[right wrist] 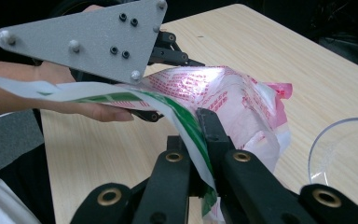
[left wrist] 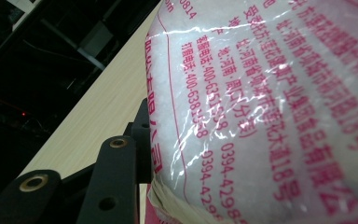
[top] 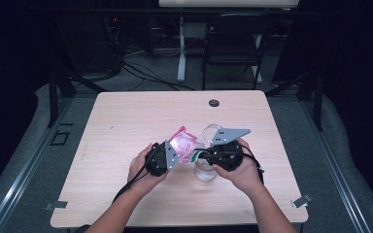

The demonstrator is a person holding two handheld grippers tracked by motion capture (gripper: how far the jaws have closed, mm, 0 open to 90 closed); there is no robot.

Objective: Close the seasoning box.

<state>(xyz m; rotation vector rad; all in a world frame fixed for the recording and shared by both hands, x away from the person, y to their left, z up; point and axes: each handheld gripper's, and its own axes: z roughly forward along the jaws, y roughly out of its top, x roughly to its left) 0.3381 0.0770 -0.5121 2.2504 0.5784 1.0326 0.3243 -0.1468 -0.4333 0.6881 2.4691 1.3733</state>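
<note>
Above table (top: 126,194), bag (top: 182,143) between left gripper (top: 171,154) and right gripper (top: 205,154).

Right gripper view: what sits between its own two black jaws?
A green-and-white edge of the plastic bag is pinched between the right gripper jaws, seen in the right gripper view. The glass bowl stands apart.

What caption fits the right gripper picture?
Right gripper pinches the bag's green-and-white edge beside a clear bowl.
</note>
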